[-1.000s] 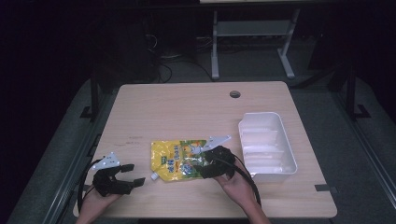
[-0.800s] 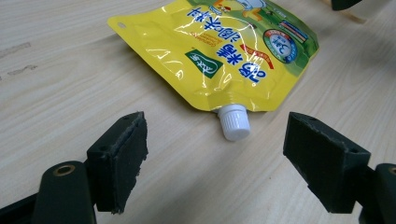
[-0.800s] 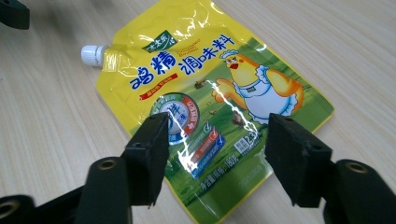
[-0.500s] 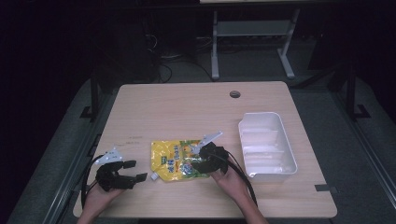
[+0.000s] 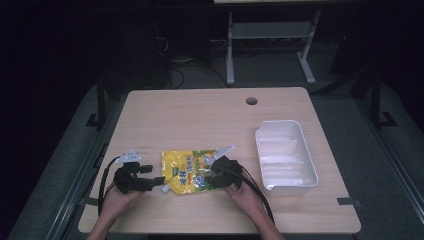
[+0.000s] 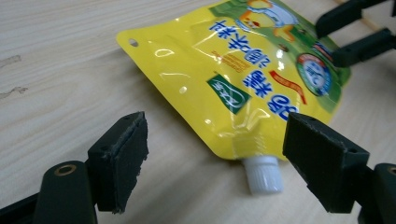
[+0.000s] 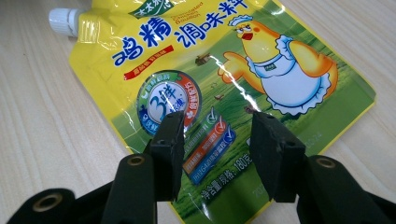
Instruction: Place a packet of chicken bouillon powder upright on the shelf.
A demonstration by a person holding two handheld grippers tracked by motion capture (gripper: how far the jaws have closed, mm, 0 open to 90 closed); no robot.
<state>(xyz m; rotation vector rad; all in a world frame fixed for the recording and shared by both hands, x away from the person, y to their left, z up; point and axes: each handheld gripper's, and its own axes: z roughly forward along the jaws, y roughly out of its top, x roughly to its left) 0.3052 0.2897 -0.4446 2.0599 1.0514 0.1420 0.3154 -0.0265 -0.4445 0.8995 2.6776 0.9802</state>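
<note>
Right gripper (image 7: 212, 140), jaws just narrowing half-spread over the yellow pouch (image 7: 210, 70), should press flat; spread left gripper (image 6: 215, 154) takes the white cap (image 6: 264, 173) at its twelve o'clock.

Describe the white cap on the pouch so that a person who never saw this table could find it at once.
On the wooden table, near the front edge, lies a flat yellow pouch. At its front-left corner a small ribbed white cap sticks out between the left gripper's open jaws; nothing else on the pouch is white and round.
</note>
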